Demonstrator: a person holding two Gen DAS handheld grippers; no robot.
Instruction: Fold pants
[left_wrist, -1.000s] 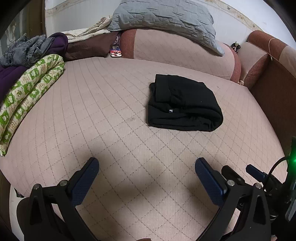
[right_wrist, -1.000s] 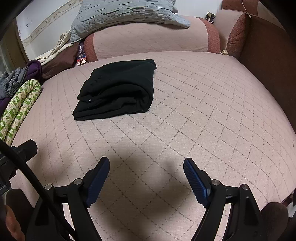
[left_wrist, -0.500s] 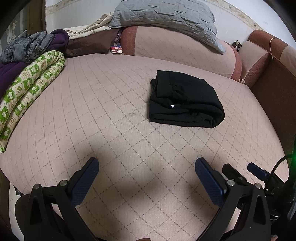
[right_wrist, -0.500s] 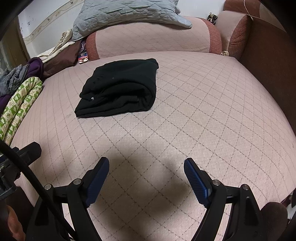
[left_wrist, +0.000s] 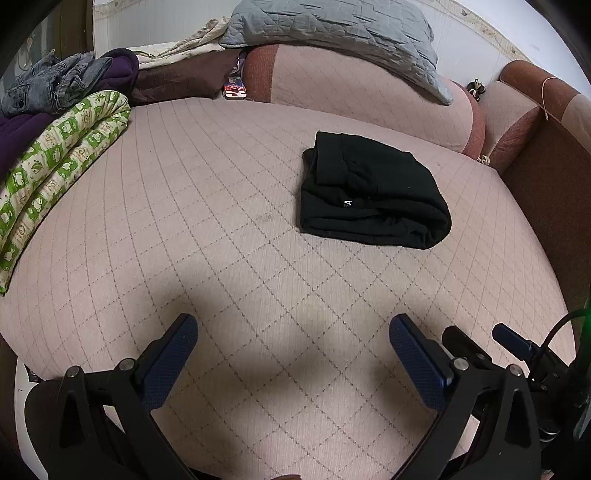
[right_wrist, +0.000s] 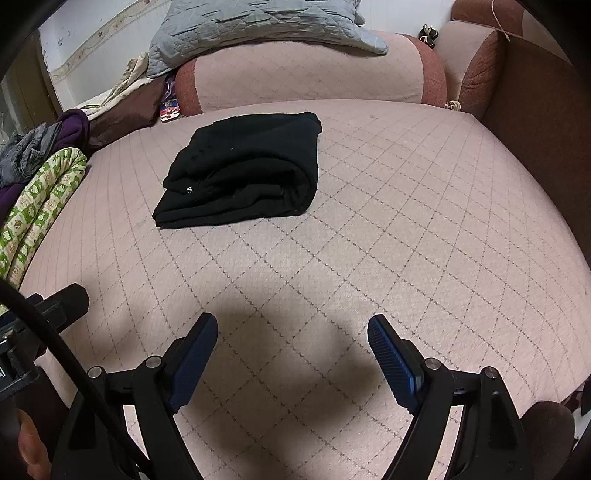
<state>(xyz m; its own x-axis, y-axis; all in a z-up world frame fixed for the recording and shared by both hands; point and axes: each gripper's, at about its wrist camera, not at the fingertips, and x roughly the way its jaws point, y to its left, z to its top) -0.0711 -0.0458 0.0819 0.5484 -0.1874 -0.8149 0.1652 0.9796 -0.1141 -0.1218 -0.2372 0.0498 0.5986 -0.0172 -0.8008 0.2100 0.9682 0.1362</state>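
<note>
The black pants (left_wrist: 373, 192) lie folded into a compact bundle on the pink quilted sofa seat (left_wrist: 207, 229), with a small white label on the front edge. They also show in the right wrist view (right_wrist: 243, 173). My left gripper (left_wrist: 293, 328) is open and empty, well back from the pants near the seat's front edge. My right gripper (right_wrist: 291, 328) is open and empty too, equally far from the pants.
A green-and-white patterned blanket (left_wrist: 55, 166) lies along the left edge, with purple cloth and grey jeans (left_wrist: 51, 85) behind it. A grey pillow (left_wrist: 332, 33) rests on the backrest. A brown armrest (left_wrist: 546, 177) bounds the right side.
Both grippers have drawn back and tilted slightly; the pants sit a little farther up in both views. The pants themselves have not moved. Both jaws stay open.
</note>
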